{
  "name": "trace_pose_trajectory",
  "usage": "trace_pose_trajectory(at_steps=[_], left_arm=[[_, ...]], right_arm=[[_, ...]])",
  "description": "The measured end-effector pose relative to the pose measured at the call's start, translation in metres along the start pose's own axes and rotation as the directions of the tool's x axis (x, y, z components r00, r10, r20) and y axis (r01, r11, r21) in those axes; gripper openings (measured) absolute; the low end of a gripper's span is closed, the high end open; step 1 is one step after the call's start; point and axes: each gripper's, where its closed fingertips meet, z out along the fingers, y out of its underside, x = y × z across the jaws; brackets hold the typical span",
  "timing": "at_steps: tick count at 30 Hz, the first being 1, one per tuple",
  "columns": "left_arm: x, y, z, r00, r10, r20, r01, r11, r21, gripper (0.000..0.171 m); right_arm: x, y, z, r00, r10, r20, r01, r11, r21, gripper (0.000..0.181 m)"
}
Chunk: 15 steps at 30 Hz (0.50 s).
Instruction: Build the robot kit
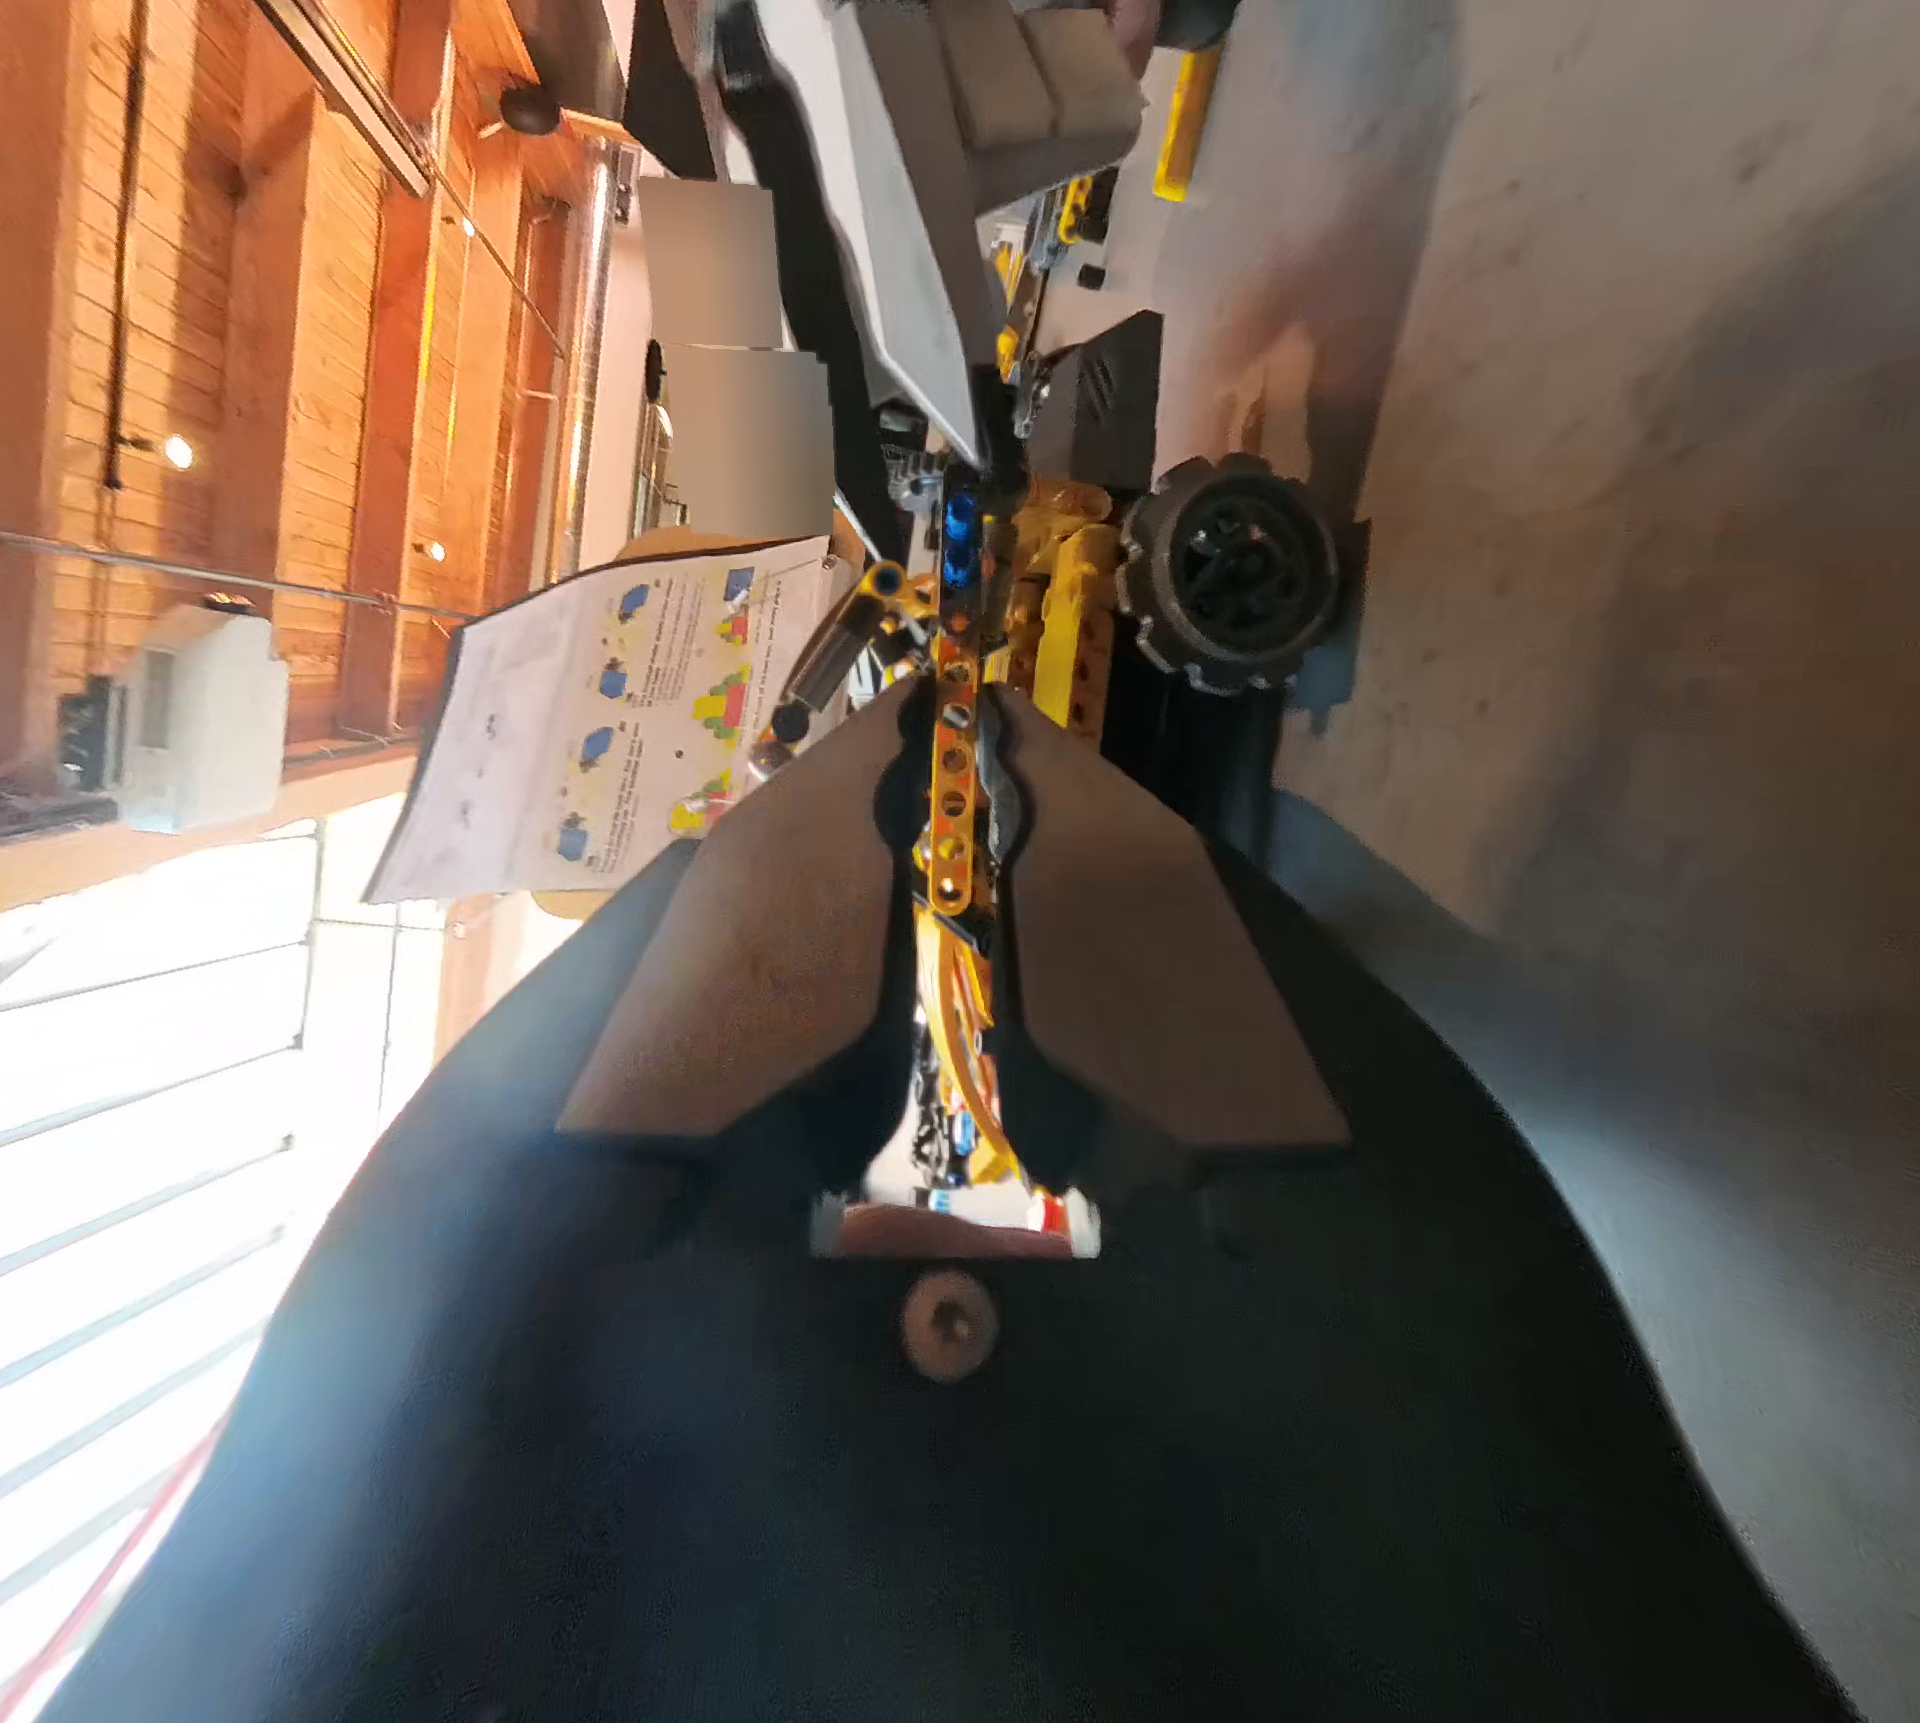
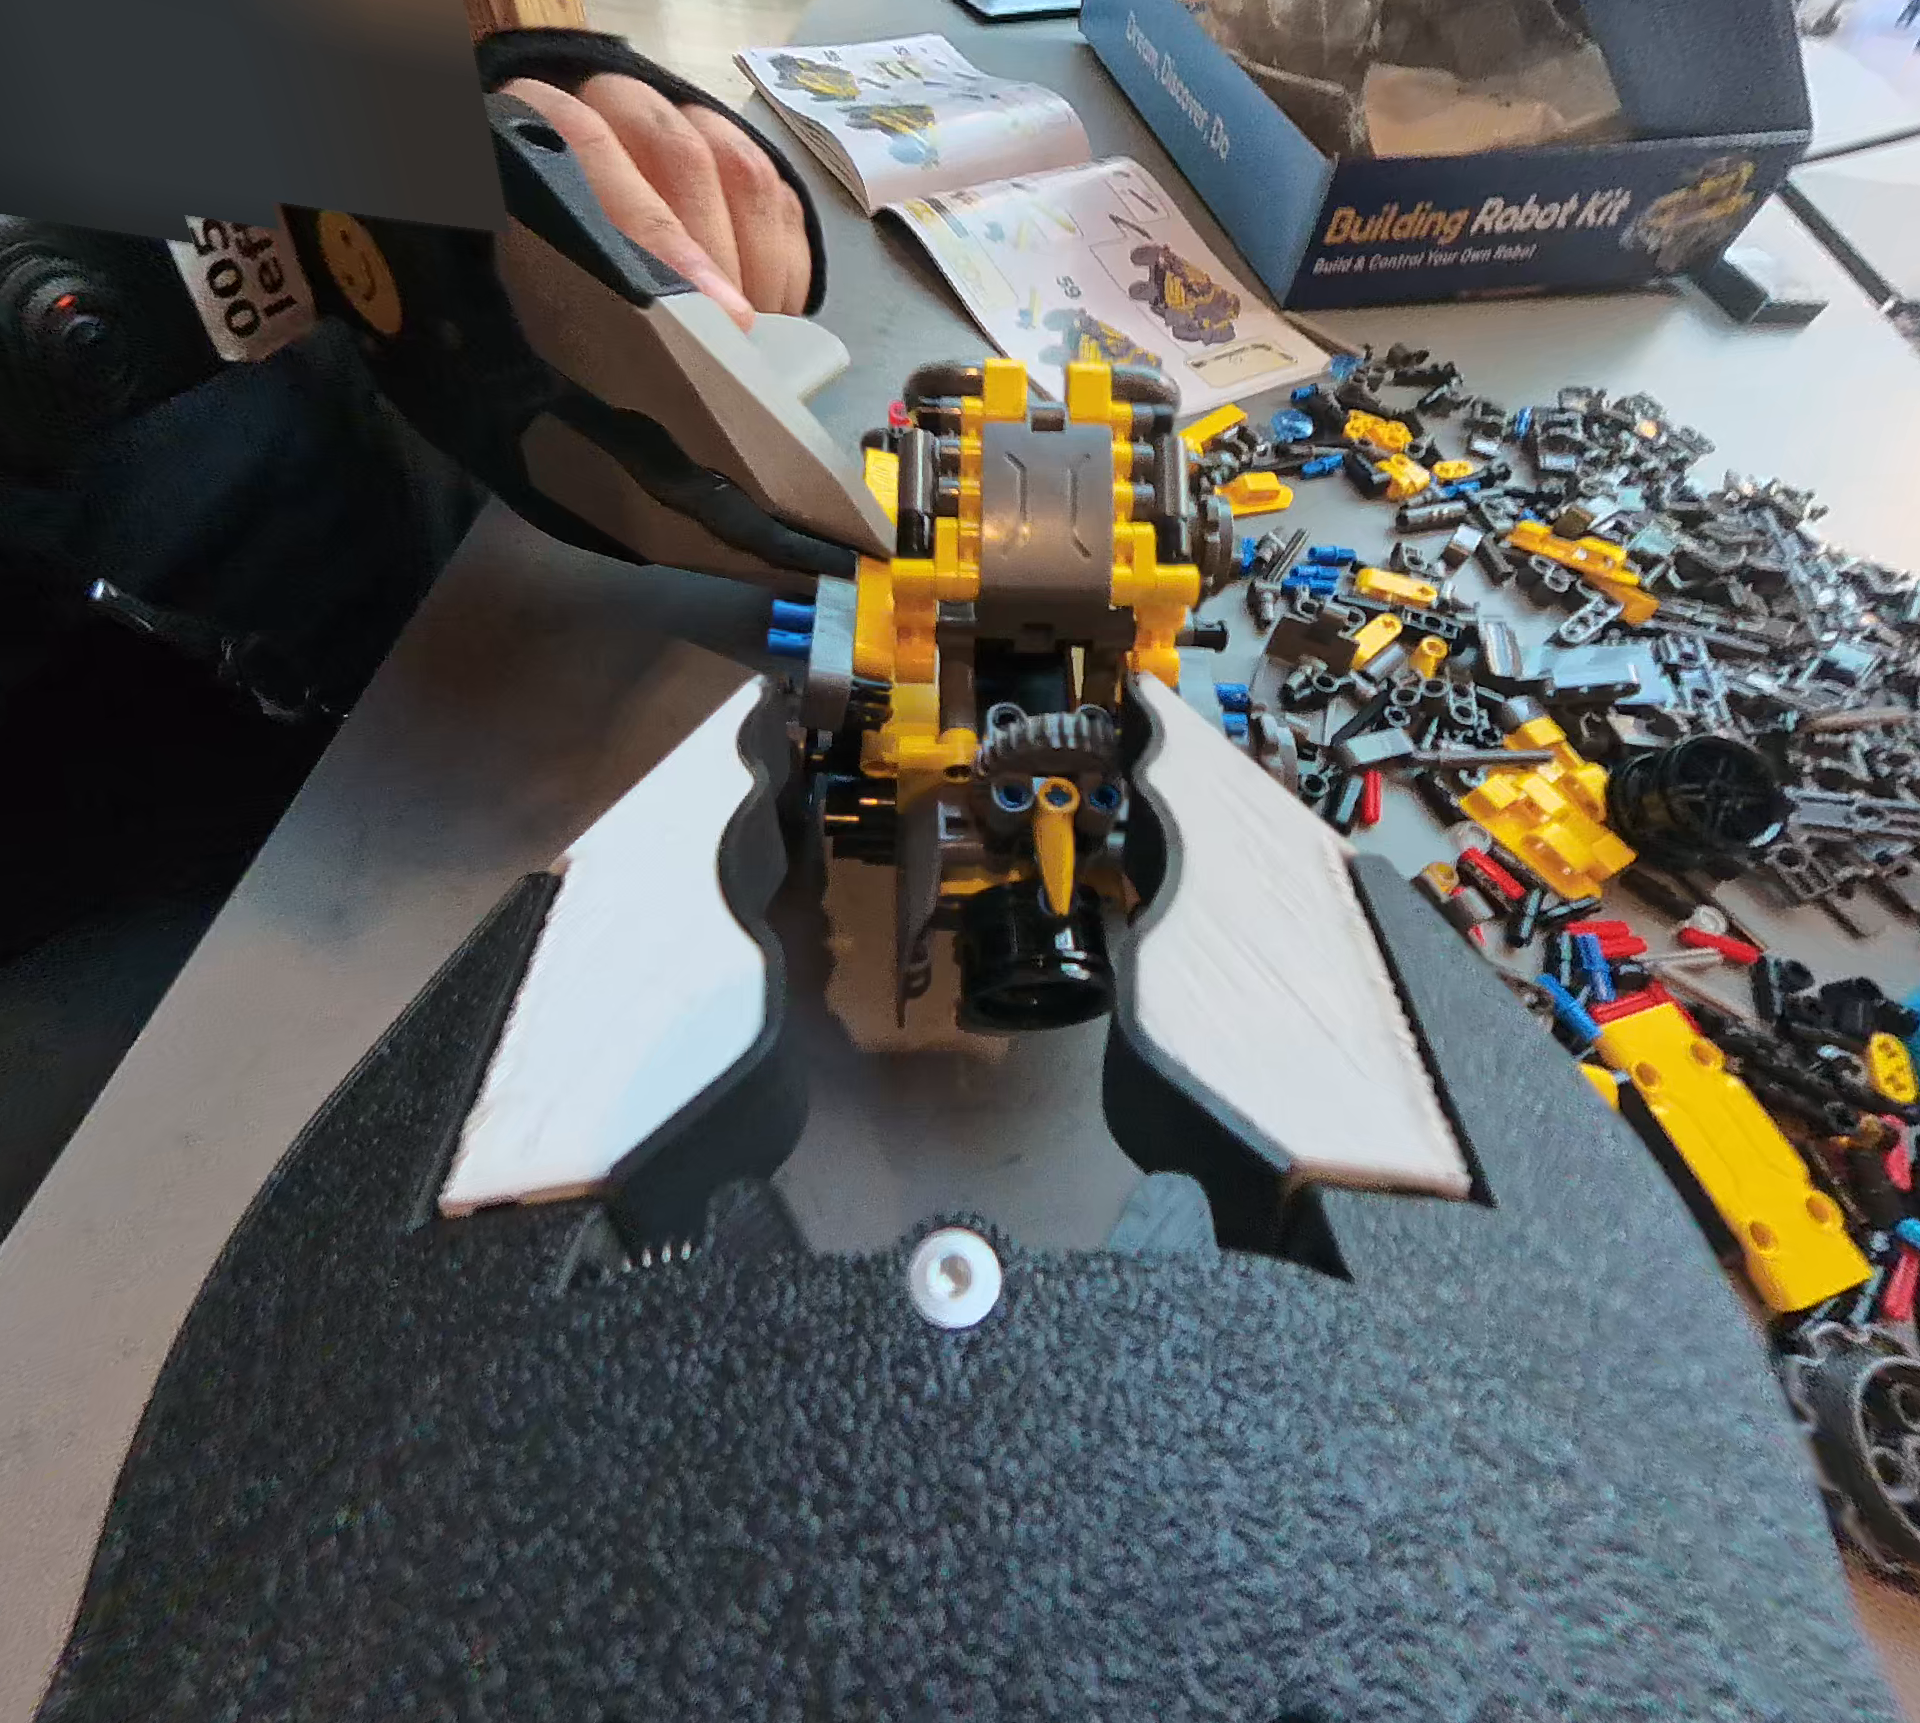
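Both claws steadied the half-built yellow-and-grey plastic brick vehicle [image 2: 1023, 634]: left claw [image 1: 956, 717] pinching its nine-o'clock side, right claw [image 2: 951, 707] spread around it.

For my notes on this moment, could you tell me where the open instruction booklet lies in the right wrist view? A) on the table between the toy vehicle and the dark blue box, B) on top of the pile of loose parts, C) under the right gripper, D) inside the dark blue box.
A: the open instruction booklet lies flat on the table, beyond the toy vehicle and beside the dark blue box.
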Motion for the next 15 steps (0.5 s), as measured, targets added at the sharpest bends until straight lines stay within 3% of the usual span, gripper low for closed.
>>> trace_pose_trajectory(at_steps=[2, 5, 11, 15], left_arm=[[-0.002, 0.002, -0.001, 0.998, -0.058, -0.01, 0.058, 0.998, -0.001, 0.003], [-0.002, 0.005, -0.001, 0.996, -0.09, -0.022, 0.09, 0.996, -0.006, 0.005], [-0.001, 0.004, 0.0, 0.998, -0.062, -0.013, 0.062, 0.998, -0.004, 0.004], [0.001, -0.002, -0.001, 0.998, 0.056, 0.035, -0.056, 0.998, 0.003, 0.004]], right_arm=[[-0.001, -0.008, -0.004, 0.997, -0.068, -0.035, 0.068, 0.998, 0.012, 0.063], [-0.003, -0.01, -0.005, 0.96, -0.252, -0.125, 0.244, 0.967, -0.074, 0.051], [-0.016, -0.008, 0.01, 0.841, -0.511, -0.179, 0.469, 0.853, -0.229, 0.041], [-0.014, -0.005, 0.007, 0.75, -0.628, -0.207, 0.555, 0.768, -0.318, 0.031]])
